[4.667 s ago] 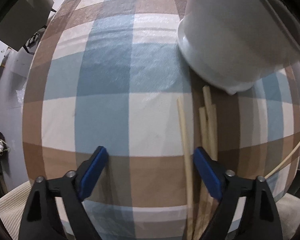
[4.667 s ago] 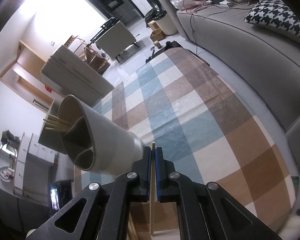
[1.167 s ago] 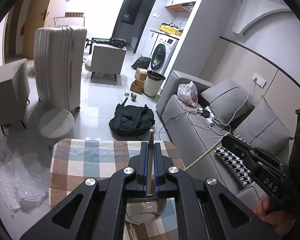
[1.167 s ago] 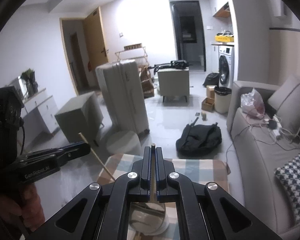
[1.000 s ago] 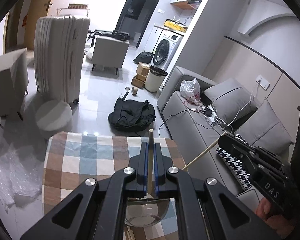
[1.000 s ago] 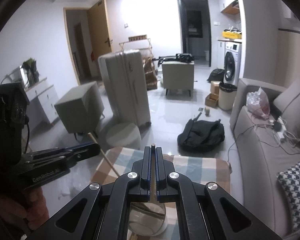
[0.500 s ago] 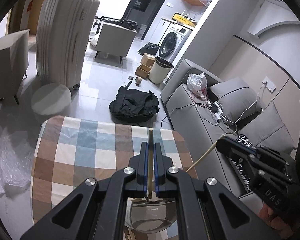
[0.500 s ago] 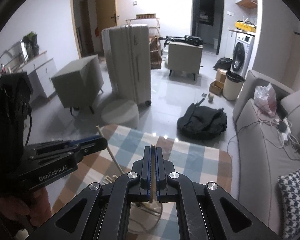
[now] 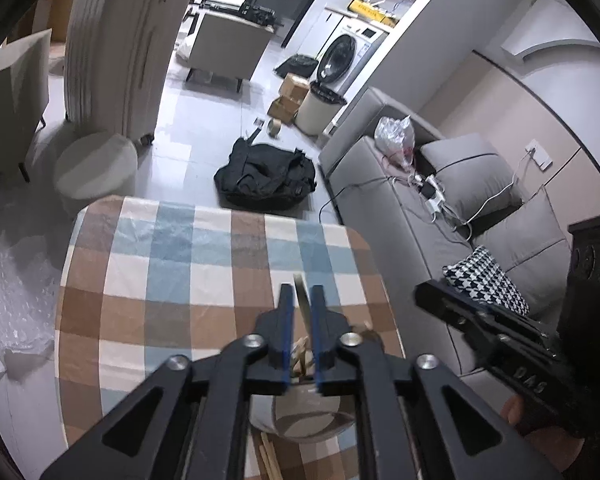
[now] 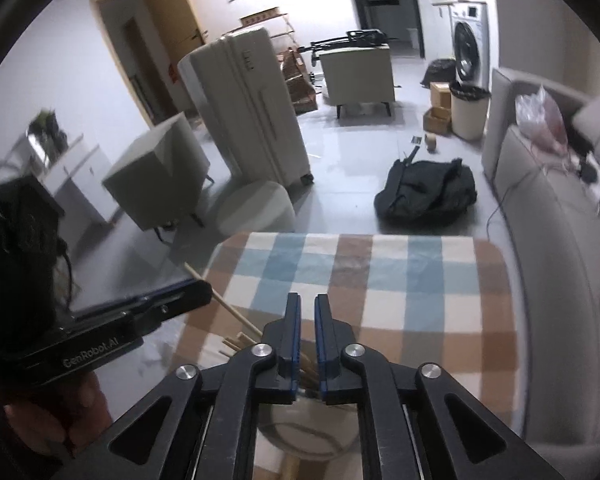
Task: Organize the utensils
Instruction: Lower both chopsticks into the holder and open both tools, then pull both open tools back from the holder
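Loosely, left claw brackets slim wooden chopstick above round holder.

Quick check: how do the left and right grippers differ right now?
The left gripper has a chopstick between its parted fingers; the right gripper has an empty gap. The left's side reads "GenRobot.AI", the right's "DAS". Both are slightly open above the holder.

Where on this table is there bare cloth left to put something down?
Free: the checked tablecloth from the holder out to the far edge, and the strip along its left side. Crowded: the near end, where the left gripper and right gripper hang over the holder, with loose chopsticks at its base.
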The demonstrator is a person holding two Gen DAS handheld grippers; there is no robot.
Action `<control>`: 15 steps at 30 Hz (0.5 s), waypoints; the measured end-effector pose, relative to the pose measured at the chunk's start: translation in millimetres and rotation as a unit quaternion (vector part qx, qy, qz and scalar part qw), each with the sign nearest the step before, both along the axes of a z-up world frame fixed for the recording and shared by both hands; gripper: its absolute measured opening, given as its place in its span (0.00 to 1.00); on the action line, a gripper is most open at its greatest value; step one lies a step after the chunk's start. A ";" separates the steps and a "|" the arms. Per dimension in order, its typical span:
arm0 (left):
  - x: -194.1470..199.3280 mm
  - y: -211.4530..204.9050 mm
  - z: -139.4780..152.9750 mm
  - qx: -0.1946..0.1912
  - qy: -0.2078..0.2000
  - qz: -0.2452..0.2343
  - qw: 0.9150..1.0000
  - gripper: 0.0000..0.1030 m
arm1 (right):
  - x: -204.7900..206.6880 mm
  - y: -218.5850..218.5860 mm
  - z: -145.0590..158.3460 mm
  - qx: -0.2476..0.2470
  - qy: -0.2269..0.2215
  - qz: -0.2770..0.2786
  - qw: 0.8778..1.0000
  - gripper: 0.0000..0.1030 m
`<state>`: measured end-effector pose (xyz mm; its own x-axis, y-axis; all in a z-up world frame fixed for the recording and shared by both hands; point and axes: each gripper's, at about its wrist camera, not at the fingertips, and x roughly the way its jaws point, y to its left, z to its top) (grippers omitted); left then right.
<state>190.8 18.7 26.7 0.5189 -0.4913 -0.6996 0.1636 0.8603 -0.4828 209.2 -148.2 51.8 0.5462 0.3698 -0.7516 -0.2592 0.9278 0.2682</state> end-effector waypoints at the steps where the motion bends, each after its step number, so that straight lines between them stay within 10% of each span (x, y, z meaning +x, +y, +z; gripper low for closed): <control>1: -0.8 2.0 -0.7 0.000 0.002 0.001 1.000 0.17 | -2.6 -3.0 1.1 0.005 -0.003 -0.006 1.000 0.18; 7: -15.5 9.1 13.3 0.019 -0.015 0.016 1.000 0.42 | -23.2 -26.7 8.5 0.031 -0.017 -0.054 0.998 0.34; 15: -37.6 10.1 27.4 0.058 -0.028 0.029 0.998 0.47 | -52.9 -40.5 17.4 0.044 -0.028 -0.076 0.996 0.42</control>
<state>153.1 28.8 54.1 0.5839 -0.3770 -0.7190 0.1364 0.9186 -0.3708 156.3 -188.6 69.2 0.6415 0.3415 -0.6869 -0.1336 0.9315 0.3384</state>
